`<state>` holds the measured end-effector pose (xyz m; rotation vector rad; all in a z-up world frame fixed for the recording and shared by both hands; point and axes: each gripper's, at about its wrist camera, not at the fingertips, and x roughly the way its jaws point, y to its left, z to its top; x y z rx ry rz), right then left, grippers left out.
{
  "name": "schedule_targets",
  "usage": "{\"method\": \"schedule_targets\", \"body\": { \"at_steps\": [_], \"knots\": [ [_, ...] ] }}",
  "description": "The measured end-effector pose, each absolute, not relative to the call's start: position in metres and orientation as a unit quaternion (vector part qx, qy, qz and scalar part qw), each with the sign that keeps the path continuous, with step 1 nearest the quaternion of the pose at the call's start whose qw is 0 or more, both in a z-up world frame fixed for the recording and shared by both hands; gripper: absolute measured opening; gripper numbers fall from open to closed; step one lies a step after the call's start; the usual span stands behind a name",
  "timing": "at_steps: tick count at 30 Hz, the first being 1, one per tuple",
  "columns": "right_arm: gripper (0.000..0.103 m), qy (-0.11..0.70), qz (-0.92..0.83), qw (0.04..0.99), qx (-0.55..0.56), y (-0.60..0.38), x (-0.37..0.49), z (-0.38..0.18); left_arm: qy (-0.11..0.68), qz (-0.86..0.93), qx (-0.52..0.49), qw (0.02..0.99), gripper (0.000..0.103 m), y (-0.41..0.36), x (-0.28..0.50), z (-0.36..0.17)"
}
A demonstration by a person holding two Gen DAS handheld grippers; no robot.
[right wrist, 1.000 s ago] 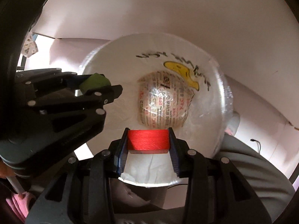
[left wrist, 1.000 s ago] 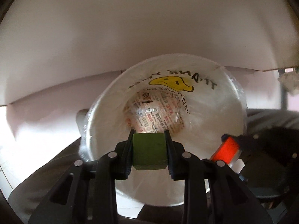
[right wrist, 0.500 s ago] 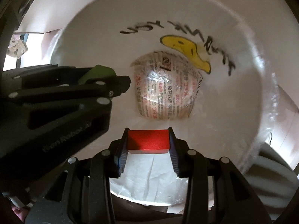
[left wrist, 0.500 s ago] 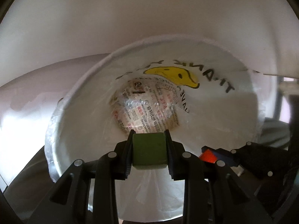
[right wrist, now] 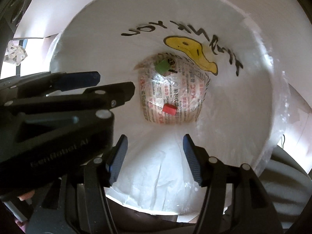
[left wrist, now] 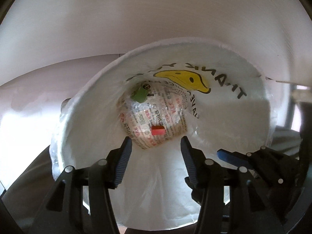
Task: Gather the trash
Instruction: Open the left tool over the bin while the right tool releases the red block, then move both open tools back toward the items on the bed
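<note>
bin [left wrist: 81,117]: lined | inside: green block [left wrist: 140,95], red block [left wrist: 158,130]

Plain white wall [left wrist: 136,19] behind.

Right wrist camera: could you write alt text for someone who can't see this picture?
A red block and a green block lie at the bottom of a white bag-lined bin printed with a yellow smiley. The open right gripper hangs above the bin mouth, with the open left gripper alongside.
</note>
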<state>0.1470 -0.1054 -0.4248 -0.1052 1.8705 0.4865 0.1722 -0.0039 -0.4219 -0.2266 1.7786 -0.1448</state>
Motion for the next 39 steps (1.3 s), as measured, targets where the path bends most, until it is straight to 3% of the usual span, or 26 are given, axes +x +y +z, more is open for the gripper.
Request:
{"method": "schedule_targets", "body": {
  "at_steps": [12,31,33,35,39],
  "knots": [
    [0.06,0.768,0.201,0.605,-0.055,-0.122,0.143,-0.375,0.737,-0.055,-0.045,0.672,0.054,0.002,0.158,-0.363],
    [0.06,0.635,0.226,0.729,-0.118,-0.151,0.111,-0.216,0.588,-0.091,0.029,0.803,0.054,-0.015,0.119,-0.179],
    [0.06,0.616,0.226,0.744,-0.128,-0.153,0.11,-0.197,0.572,-0.087,0.031,0.815,0.057,-0.014,0.118,-0.161],
    [0.066,0.601,0.226,0.755,-0.133,-0.155,0.11,-0.178,0.553,-0.078,0.035,0.829,0.072,-0.009,0.12,-0.138],
    [0.071,0.559,0.223,0.786,-0.143,-0.158,0.116,-0.137,0.513,-0.061,0.041,0.855,0.079,0.001,0.122,-0.098]
  ]
}}
